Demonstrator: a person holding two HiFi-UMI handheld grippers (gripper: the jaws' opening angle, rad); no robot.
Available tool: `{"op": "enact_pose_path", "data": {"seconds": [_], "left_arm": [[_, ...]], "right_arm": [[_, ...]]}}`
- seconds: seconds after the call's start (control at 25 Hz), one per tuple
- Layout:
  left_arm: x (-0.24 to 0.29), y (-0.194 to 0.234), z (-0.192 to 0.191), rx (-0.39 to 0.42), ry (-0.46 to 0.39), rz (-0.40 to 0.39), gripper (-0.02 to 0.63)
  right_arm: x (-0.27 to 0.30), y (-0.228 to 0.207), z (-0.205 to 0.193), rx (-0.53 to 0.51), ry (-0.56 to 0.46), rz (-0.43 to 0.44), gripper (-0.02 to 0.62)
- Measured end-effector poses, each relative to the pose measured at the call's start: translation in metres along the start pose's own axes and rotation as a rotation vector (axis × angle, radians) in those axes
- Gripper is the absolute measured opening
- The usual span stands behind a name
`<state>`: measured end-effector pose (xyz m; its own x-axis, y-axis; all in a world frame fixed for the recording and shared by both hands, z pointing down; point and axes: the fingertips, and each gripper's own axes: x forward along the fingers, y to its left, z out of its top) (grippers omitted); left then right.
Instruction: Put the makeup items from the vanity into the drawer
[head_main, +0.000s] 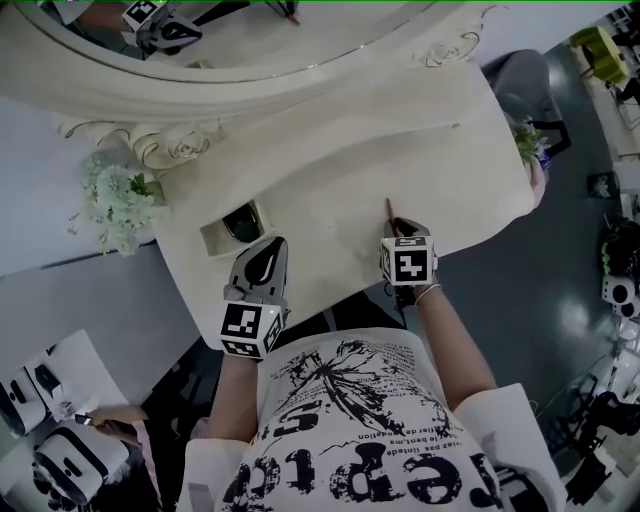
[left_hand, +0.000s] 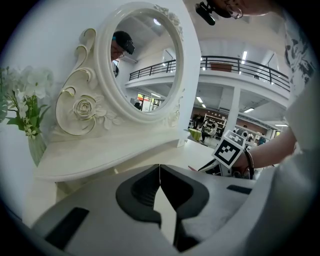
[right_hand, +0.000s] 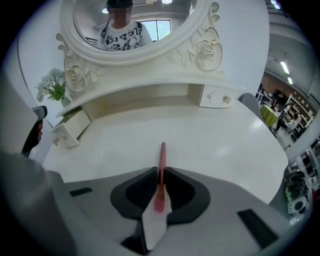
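Note:
A slim pink makeup pencil (right_hand: 162, 155) lies on the white vanity top (right_hand: 215, 145), pointing towards the mirror. My right gripper (right_hand: 161, 174) is shut on its near end, tilted steeply down. From the head view the pencil (head_main: 390, 212) sticks out past the right gripper (head_main: 399, 233). A small drawer (head_main: 213, 239) stands open at the vanity's left, with something dark inside. My left gripper (head_main: 268, 246) hovers just in front of that drawer. Its jaws meet with nothing between them (left_hand: 160, 172).
An oval mirror (head_main: 250, 40) with carved roses rises behind the vanity. White flowers (head_main: 115, 205) stand at its left end. A second small drawer (right_hand: 215, 97), shut, with round knobs, sits at the back right. The table's curved front edge (head_main: 330, 300) is close to the person's body.

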<state>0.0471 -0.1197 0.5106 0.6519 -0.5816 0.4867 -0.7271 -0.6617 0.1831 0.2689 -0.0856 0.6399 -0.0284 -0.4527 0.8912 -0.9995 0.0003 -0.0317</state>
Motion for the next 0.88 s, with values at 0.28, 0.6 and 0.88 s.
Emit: {"op": "enact_pose_path", "data": {"seconds": [0.28,0.6,0.88], "left_arm": [[-0.018,0.013,0.012,-0.005,-0.047,0.044,0.020],[-0.065,0.050,0.017,-0.058,-0.119,0.168,0.020],[-0.116,0.092,0.002,-0.133,-0.168,0.314,0.020]], "right_arm": [[-0.011,0.016,0.029,-0.028,-0.052,0.043,0.061],[-0.026,0.089,0.085,-0.192,-0.142,0.157,0.061],[-0.036,0.183,0.118,-0.382,-0.178,0.319,0.060]]}}
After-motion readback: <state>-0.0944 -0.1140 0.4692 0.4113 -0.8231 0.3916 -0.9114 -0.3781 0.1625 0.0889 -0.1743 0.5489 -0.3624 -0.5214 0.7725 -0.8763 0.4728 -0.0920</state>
